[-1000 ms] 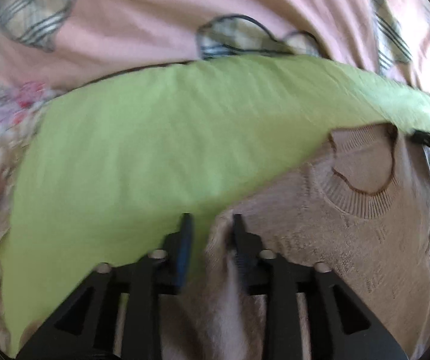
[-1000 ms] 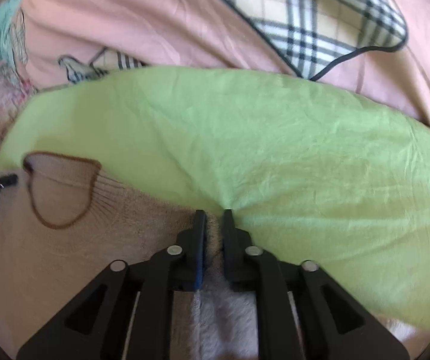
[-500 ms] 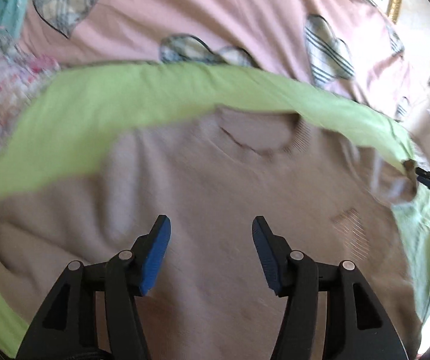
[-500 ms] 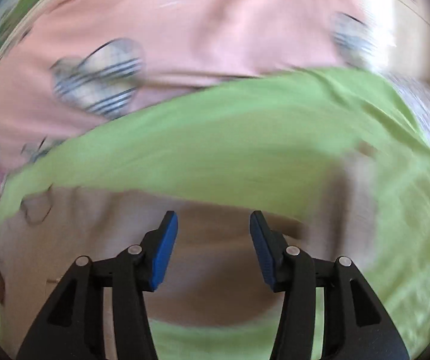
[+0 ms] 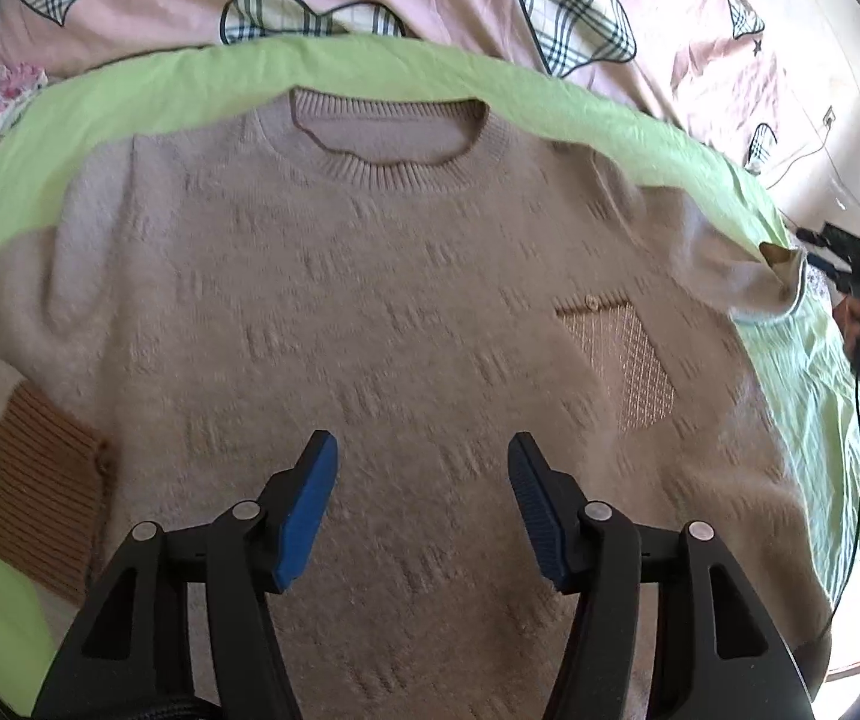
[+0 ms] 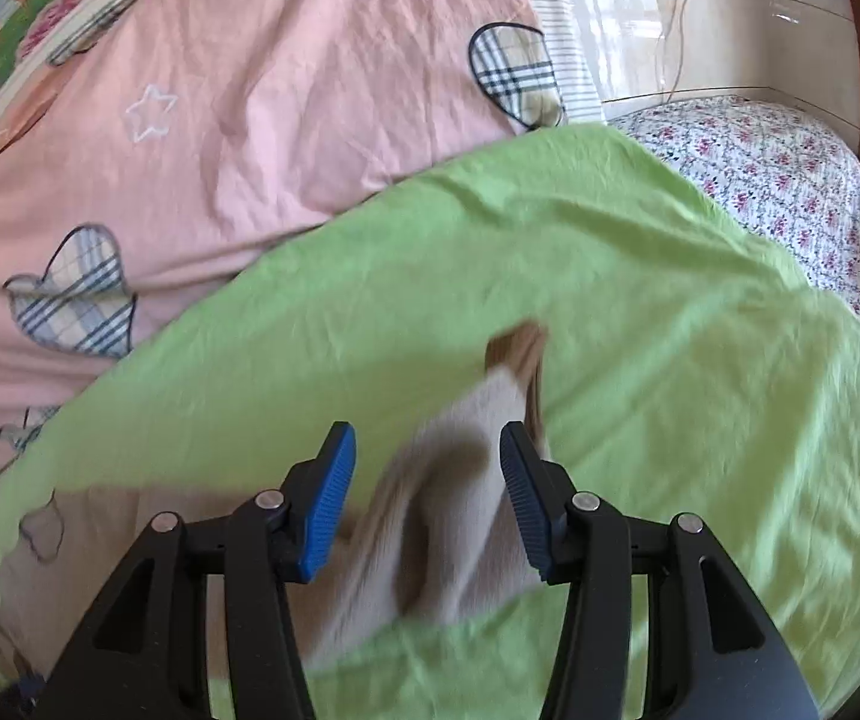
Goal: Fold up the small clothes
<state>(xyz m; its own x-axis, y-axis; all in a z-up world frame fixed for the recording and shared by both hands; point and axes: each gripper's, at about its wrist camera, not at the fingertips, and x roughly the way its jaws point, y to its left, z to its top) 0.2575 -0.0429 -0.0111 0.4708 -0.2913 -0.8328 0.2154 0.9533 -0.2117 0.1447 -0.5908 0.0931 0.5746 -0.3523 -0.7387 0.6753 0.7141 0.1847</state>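
Observation:
A beige knit sweater lies spread face up on a green sheet, collar at the far side, a mesh chest pocket on its right. My left gripper is open and empty above the sweater's lower middle. A brown ribbed cuff lies at the left. In the right wrist view my right gripper is open over the sweater's right sleeve, whose brown cuff points away. The right gripper also shows in the left wrist view past the sleeve end.
A pink duvet with plaid hearts lies beyond the green sheet. A floral bedsheet shows at the far right. A wall and cable are at the right.
Both grippers were shut on the sweater's shoulders a second ago. They let go, opened and drew back. The sweater now lies flat, and the right gripper swung to the right sleeve.

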